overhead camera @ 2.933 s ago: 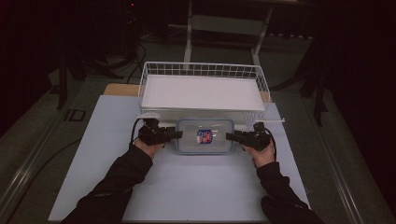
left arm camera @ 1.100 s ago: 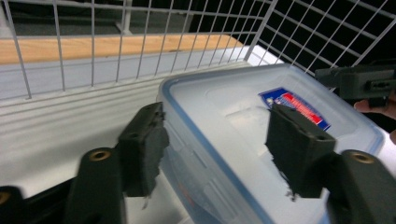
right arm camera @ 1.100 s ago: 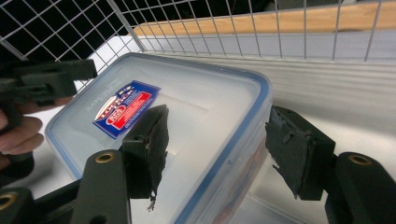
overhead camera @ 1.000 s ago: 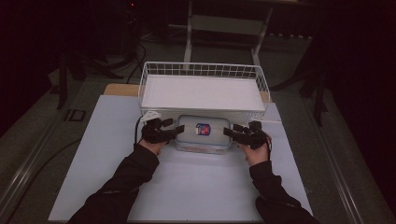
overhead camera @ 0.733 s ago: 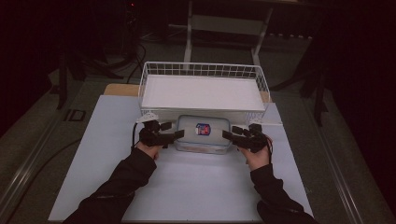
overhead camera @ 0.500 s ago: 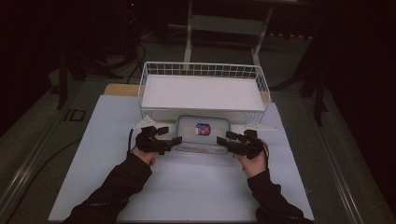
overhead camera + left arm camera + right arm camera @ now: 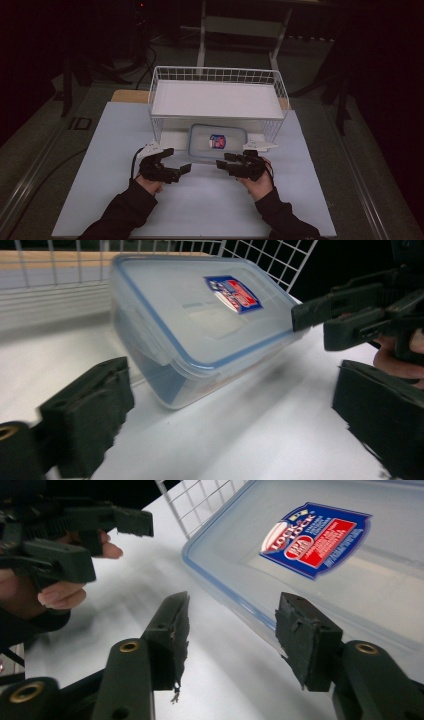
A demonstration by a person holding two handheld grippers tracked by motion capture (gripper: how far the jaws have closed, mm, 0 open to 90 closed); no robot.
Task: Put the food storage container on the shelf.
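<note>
Now the clear plastic container with its blue-rimmed lid and red-and-blue label lies flat on the white worktop, tucked at the front edge of the white wire basket, partly beneath the basket's raised floor. Both grippers sit on the near side of it, clear of its walls. The left gripper lies just off the container's near left corner; its jaws have just been opening and stand wide, with bare worktop between them in the left gripper view, the container beyond the pads and untouched. The right gripper lies just off the near right corner, pointing toward the left one, the two tips near each other but apart. Its jaws have just been closing and stand at a middling gap; in the right gripper view the container's rim lies just past the right pad, and nothing is pinched between the pads. Dark sleeves come in from the bottom of the high view.
</note>
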